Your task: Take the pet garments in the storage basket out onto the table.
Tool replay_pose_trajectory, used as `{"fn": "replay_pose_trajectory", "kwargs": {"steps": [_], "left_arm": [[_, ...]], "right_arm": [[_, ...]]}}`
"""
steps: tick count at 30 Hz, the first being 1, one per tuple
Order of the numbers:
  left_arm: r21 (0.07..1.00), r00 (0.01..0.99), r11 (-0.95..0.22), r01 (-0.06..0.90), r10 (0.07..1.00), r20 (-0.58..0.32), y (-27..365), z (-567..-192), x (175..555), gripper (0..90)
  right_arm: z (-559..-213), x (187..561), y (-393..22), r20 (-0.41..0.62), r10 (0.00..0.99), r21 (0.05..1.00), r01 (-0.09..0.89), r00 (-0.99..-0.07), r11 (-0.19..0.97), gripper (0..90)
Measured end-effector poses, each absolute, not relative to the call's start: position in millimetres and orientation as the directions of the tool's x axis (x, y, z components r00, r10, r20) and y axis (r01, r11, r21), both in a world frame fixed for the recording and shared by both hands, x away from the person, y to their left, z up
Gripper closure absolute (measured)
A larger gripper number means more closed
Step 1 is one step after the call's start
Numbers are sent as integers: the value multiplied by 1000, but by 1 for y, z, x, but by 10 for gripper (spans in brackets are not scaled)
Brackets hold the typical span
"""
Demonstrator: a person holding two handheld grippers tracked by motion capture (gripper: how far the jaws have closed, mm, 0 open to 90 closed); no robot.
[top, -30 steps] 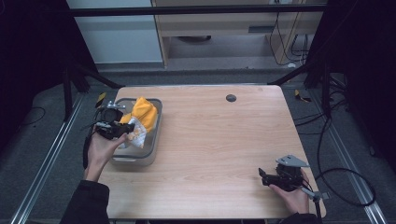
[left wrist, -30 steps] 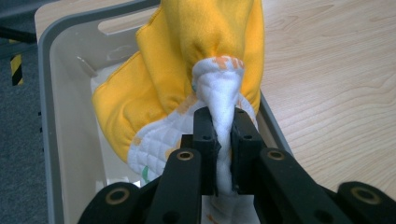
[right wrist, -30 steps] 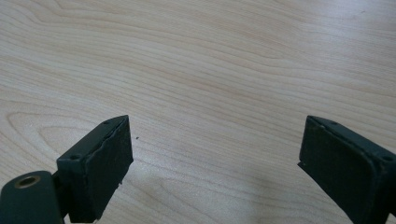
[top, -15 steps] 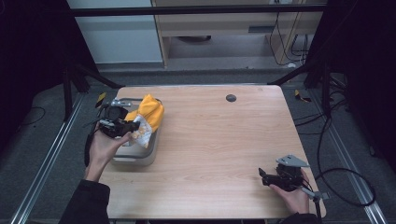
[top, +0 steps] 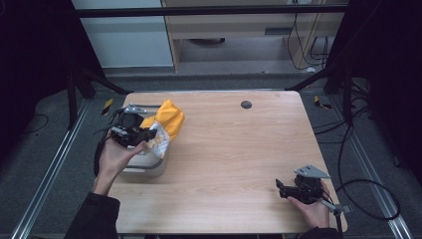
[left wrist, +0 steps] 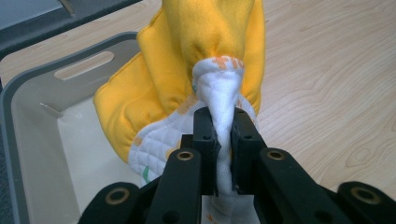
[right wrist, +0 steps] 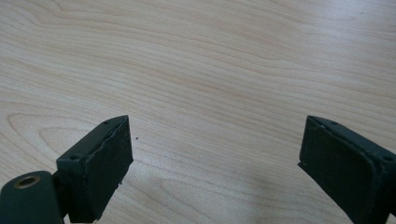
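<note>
Wooden table (top: 239, 149); left claw (left wrist: 219, 140) pinching yellow cloth (left wrist: 201, 56) over bin (left wrist: 37, 93).

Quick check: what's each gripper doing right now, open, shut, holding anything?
Left gripper: shut on the yellow and white cloth, above the grey bin.
Right gripper: open, empty, low over the table.

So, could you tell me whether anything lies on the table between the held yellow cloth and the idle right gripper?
Nothing visible does. The left gripper grips the yellow cloth over the grey bin; bare table stretches to the open right gripper.
</note>
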State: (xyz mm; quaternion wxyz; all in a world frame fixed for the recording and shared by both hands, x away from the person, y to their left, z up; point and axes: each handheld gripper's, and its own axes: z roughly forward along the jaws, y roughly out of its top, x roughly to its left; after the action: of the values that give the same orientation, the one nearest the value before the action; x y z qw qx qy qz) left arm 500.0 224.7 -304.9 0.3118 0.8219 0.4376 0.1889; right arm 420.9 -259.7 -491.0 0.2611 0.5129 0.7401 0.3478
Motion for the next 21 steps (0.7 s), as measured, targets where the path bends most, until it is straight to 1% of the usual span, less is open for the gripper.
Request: {"fn": "replay_pose_trajectory", "kwargs": {"steps": [7, 21], "left_arm": [[680, 570, -440, 586, 821, 40, 216, -301, 496, 831], [675, 634, -494, 549, 772, 48, 185, -300, 493, 831]], "right_arm": [[-491, 421, -260, -27, 941, 781, 581, -338, 231, 94], [-490, 421, -260, -25, 941, 784, 577, -336, 227, 94]]}}
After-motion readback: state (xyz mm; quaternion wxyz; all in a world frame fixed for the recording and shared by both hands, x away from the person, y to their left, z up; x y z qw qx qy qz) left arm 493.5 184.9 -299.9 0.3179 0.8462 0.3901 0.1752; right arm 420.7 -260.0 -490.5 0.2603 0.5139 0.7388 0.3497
